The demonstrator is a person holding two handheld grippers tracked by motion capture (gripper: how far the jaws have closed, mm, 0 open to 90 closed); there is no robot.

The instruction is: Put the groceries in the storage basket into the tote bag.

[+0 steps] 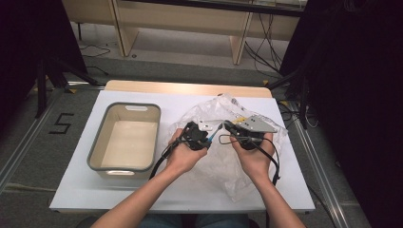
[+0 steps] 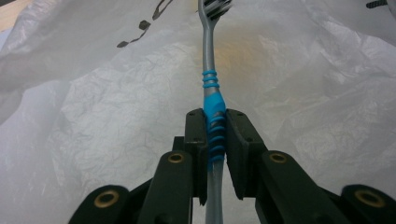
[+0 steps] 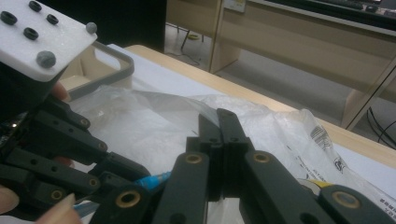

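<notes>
Left gripper [image 2: 215,135] clamped on toothbrush [image 2: 208,70], right gripper [image 3: 220,128] pinching plastic bag [image 1: 223,166]; draw the brush straight out, keeping the film taut.

My toothbrush [image 2: 210,100] loses its bristle tip at the frame's top edge; my pinched plastic bag [image 3: 154,126] hides its contents.

The left gripper [image 2: 216,135] has its two black jaws pressed tight on a toothbrush [image 2: 210,70]. They squeeze the blue ribbed part of the grey handle. The brush head points up at the top edge. A crinkly clear plastic bag [image 2: 107,130] lies behind.
</notes>
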